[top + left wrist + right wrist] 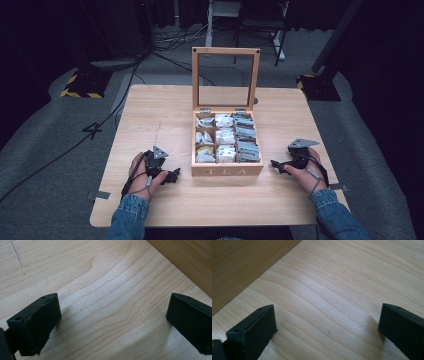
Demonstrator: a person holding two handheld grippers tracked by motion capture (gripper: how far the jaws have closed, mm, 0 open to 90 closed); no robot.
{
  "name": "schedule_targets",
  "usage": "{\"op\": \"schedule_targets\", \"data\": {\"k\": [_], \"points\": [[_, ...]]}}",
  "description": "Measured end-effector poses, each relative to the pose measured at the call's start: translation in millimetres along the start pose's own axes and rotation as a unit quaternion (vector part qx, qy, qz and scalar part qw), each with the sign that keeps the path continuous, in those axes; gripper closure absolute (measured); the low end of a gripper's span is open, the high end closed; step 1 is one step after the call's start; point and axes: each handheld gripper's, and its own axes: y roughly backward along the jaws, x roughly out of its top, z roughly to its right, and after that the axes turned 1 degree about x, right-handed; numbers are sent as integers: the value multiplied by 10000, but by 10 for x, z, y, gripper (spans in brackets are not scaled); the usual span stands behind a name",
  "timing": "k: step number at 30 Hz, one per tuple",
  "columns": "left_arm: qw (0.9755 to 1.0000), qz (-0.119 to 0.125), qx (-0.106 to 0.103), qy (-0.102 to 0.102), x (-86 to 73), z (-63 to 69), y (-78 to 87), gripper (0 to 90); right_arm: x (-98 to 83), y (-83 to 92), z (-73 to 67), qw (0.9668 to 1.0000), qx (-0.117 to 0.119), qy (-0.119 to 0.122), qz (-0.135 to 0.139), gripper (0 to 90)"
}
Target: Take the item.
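We see the light wooden tea box [227, 170], lettered TEA on its front wall, at the centre of the pale wooden table [165, 107]. Its glass-paned wooden lid [225, 77] stands upright at the rear. The compartments hold white, yellow and grey tea bags [225, 136].

The left gripper [173, 175] rests on the table just beside the box's front left corner. Its jaws stand wide apart with bare tabletop between them, as the left gripper view confirms. The right gripper [275, 164] rests near the box's front right corner. Its jaws likewise stand wide apart over bare wood, clamping nothing. Both grippers point inward at the box.
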Motion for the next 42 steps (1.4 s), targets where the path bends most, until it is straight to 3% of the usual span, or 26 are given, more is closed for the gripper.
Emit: {"op": "schedule_targets", "data": {"k": [11,15,16,17,20,32,42], "points": [[10000,7,-8,30,-3,5,0,2,3,-2,-2,10000,-7,-4,-2,14],[10000,5,-8,27,-2,5,0,2,1,5,-4,10000,2,-37,53,66],[10000,5,-7,26,-2,5,0,2,14,50,-8,9999,3,-88,135,345],[10000,6,-7,27,-2,5,0,2,32,90,-6,9998,110,-144,89,435],[10000,5,-7,28,-2,5,0,2,76,149,-9,9979,295,-439,383,410],[10000,5,-7,26,-2,4,0,2,225,366,-38,9972,300,-468,510,354],[10000,6,-4,23,-2,4,0,2,393,565,-165,9950,500,-320,798,367]]}}
